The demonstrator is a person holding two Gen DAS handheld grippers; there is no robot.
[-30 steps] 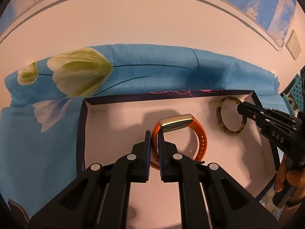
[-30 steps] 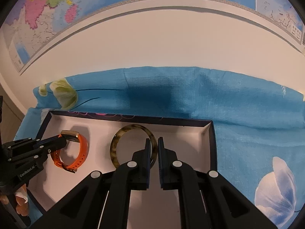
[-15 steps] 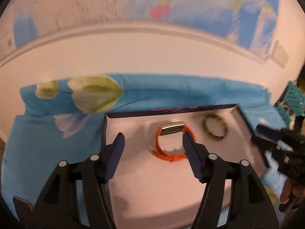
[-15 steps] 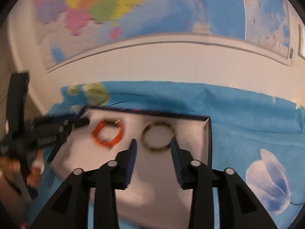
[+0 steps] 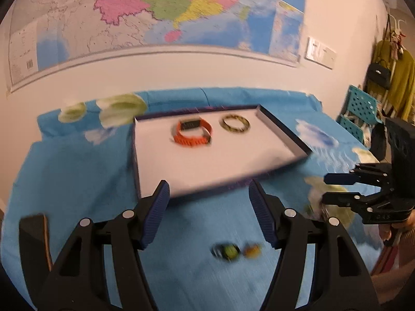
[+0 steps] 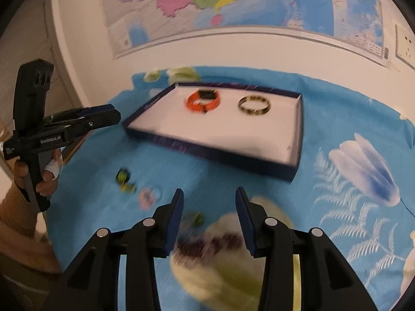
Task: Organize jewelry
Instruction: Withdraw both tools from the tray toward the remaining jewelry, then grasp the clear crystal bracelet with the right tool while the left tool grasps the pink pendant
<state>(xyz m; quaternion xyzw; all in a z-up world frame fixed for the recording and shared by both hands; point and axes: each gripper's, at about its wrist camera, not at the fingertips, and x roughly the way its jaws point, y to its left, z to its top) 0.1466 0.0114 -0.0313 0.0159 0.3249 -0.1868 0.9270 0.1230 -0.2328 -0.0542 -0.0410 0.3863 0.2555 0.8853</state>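
Observation:
A dark-rimmed white tray (image 5: 282, 129) (image 6: 290, 171) lies on the blue floral cloth. In it lie an orange watch band (image 5: 192, 134) (image 6: 203, 101) and a mottled bangle (image 5: 234, 124) (image 6: 255, 105), side by side. My left gripper (image 5: 208, 210) is open and empty, above the cloth short of the tray. Small blurred pieces, a green one (image 5: 228, 251) and an orange one (image 5: 251, 250), lie on the cloth between its fingers. My right gripper (image 6: 209, 215) is open and empty over a dark beaded piece (image 6: 207, 241). More small pieces (image 6: 124, 178) lie to its left.
A map hangs on the wall (image 5: 155, 13) behind the table. A teal perforated crate (image 5: 360, 108) and hanging clothes (image 5: 396, 83) stand at the right. The right gripper shows at the right edge of the left view (image 5: 337, 189); the left gripper shows at the left of the right view (image 6: 114, 116).
Both grippers let go of the watch band and the bangle, opened, and pulled back and up from the tray. The band and bangle stay in the tray.

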